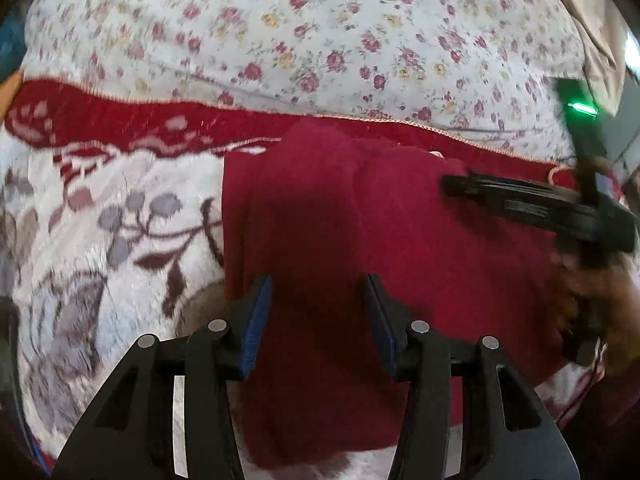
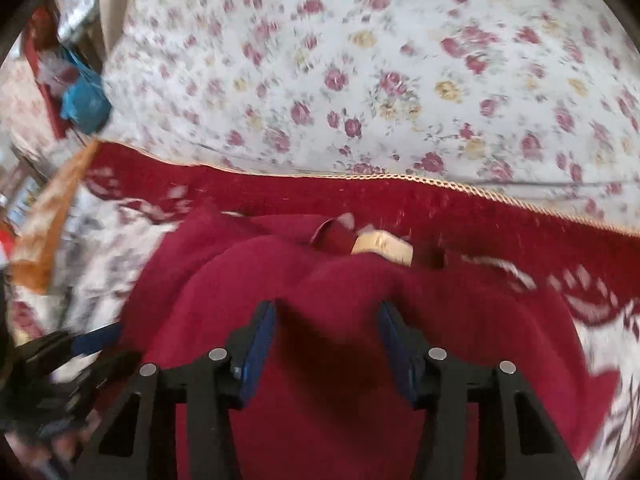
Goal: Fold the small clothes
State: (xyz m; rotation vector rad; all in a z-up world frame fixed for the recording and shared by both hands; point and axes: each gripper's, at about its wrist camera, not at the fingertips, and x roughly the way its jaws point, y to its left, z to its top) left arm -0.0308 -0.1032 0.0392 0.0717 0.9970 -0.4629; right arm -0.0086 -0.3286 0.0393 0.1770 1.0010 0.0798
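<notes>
A dark red garment point(image 1: 400, 260) lies folded on a plush red-and-white blanket point(image 1: 100, 220). My left gripper point(image 1: 319, 284) hangs open just above its left part, blue pads apart and nothing pinched. The right gripper point(image 1: 460, 188), blurred, reaches in over the garment's upper right, held by a hand. In the right wrist view the same garment point(image 2: 224, 280) fills the foreground, with a tan label point(image 2: 382, 246) at its far edge. My right gripper point(image 2: 327, 308) stands open over it. The left gripper point(image 2: 92, 344) shows blurred at the lower left.
A white floral sheet point(image 1: 320, 32) covers the bed beyond the blanket's red border point(image 2: 480, 216). An orange-brown cloth point(image 2: 44, 232) and a blue bag point(image 2: 86, 100) sit off the bed's left side. Beige fabric point(image 1: 592, 8) hangs at the top right.
</notes>
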